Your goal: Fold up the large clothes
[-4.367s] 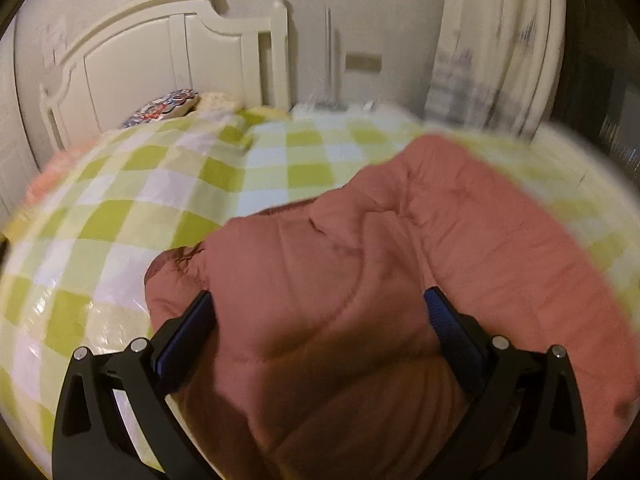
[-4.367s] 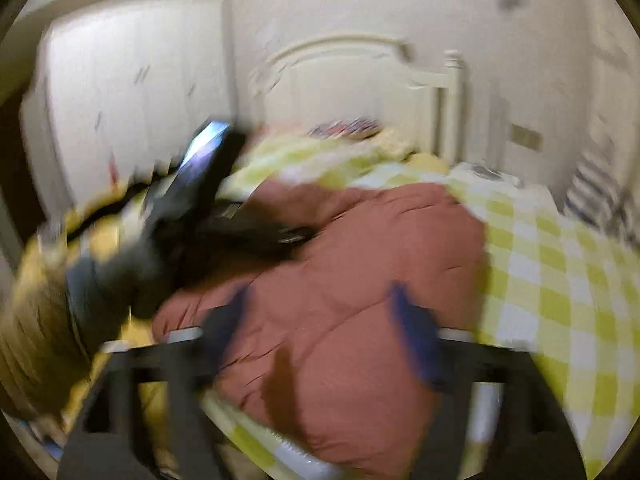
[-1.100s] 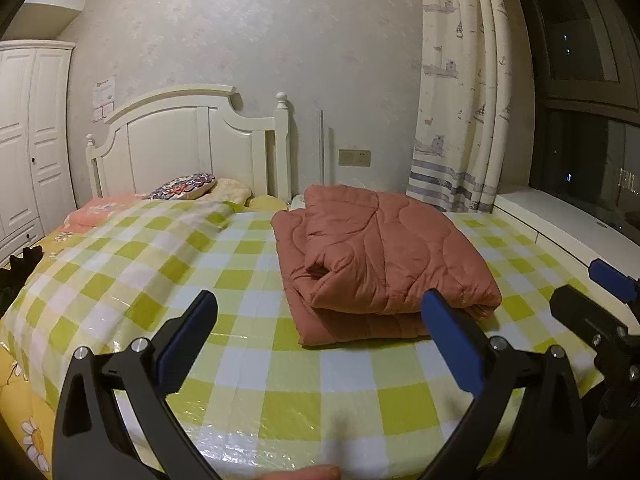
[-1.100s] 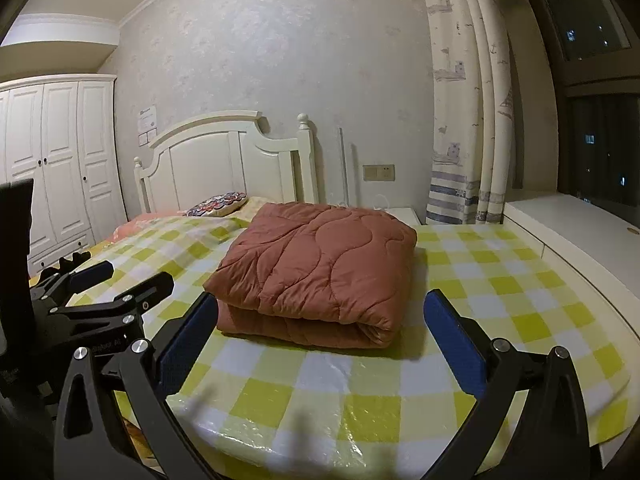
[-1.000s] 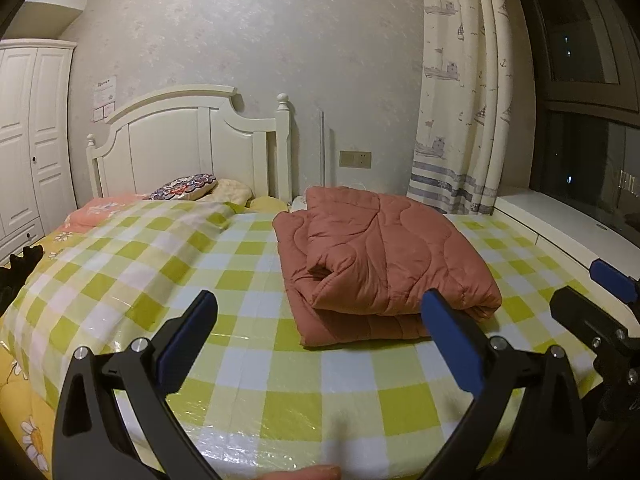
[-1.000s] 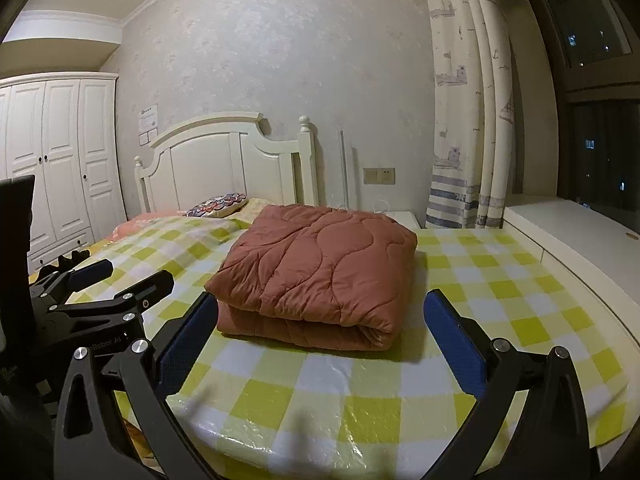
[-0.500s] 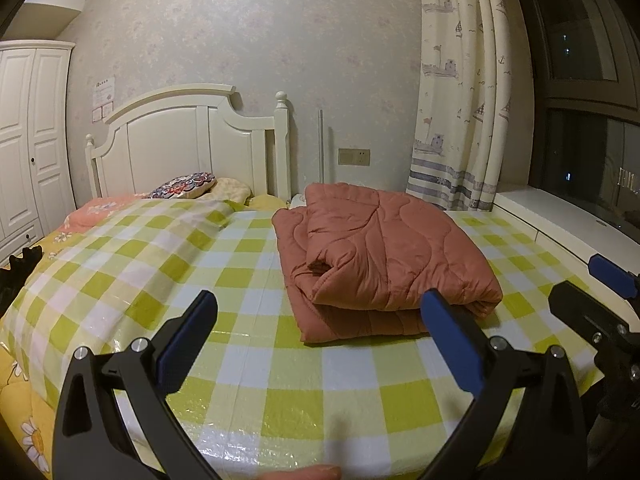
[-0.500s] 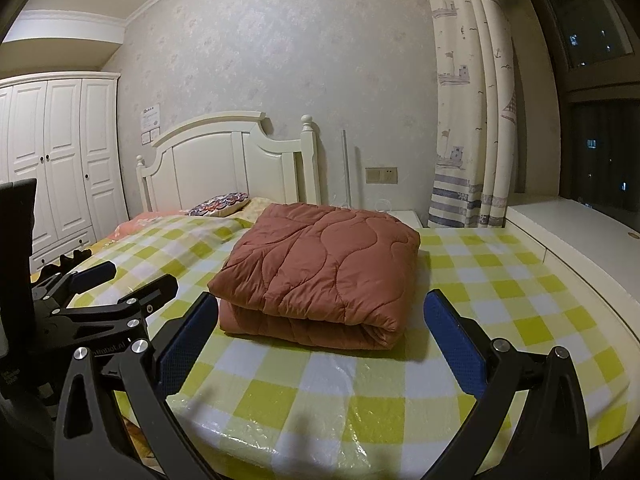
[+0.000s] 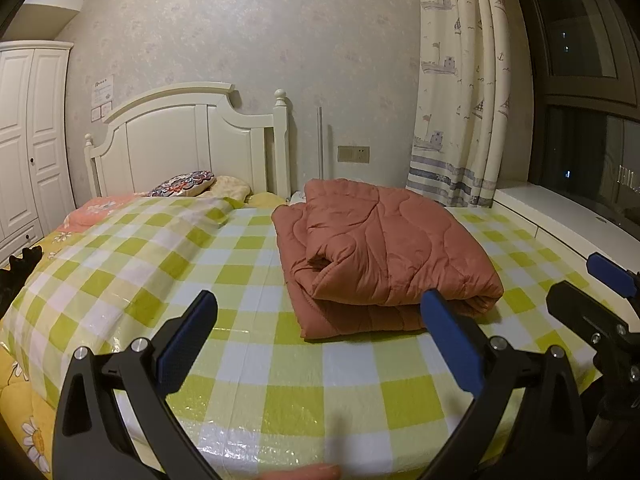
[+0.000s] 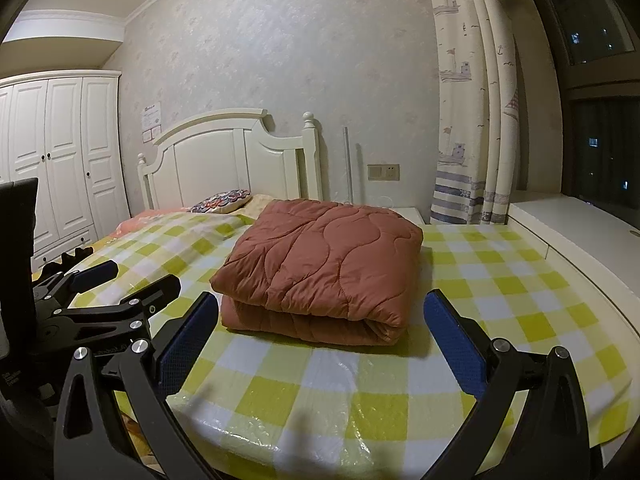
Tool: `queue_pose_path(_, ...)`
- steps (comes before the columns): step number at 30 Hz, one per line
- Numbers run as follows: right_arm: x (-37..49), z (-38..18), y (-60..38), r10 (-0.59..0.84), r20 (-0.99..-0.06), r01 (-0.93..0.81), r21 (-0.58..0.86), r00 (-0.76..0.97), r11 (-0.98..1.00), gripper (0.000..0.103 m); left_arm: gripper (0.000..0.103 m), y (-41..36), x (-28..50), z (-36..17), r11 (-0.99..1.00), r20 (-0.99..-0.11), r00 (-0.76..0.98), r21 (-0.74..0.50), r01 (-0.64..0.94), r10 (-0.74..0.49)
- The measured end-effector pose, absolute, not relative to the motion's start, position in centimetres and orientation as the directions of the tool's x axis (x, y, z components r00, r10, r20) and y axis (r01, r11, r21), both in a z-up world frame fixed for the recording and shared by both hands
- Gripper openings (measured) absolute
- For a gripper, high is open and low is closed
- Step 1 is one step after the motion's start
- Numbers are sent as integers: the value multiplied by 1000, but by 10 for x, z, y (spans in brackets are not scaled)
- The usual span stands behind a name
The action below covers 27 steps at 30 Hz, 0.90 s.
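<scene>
At the far left stands the white headboard (image 9: 176,136) with a patterned pillow (image 9: 182,182) before it. The left gripper (image 9: 316,326) is wide open and holds nothing. On the checkered bed cover (image 9: 140,264), right of centre, lies the folded rust-red quilted blanket (image 9: 380,252). The right gripper (image 10: 322,326) is open and empty too. The top layer looks puffy, so it may slide open if bumped.
</scene>
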State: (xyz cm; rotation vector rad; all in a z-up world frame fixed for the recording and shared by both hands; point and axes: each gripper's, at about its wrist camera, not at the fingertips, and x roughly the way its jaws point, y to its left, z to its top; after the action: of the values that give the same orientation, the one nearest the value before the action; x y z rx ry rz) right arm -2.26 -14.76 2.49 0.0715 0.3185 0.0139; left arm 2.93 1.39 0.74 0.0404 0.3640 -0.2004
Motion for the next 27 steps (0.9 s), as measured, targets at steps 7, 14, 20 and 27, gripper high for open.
queue_pose_path(7, -23, 25, -147, 24, -311, -1, 74, 950, 997, 99, 101, 14, 29, 7, 980, -354, 917, 9, 201, -184)
queue_pose_path(14, -23, 24, -147, 25, -312, -2, 73, 950, 997, 99, 101, 18, 25, 4, 979, -336, 925, 34, 203, -180)
queue_pose_path(20, -24, 25, -148, 24, -312, -1, 74, 950, 997, 99, 101, 20, 24, 4, 979, -332, 927, 38, 200, -177)
queue_pose_path(27, -24, 23, -146, 24, -311, -1, 74, 950, 997, 99, 101, 24, 23, 4, 979, -323, 930, 48, 200, -174)
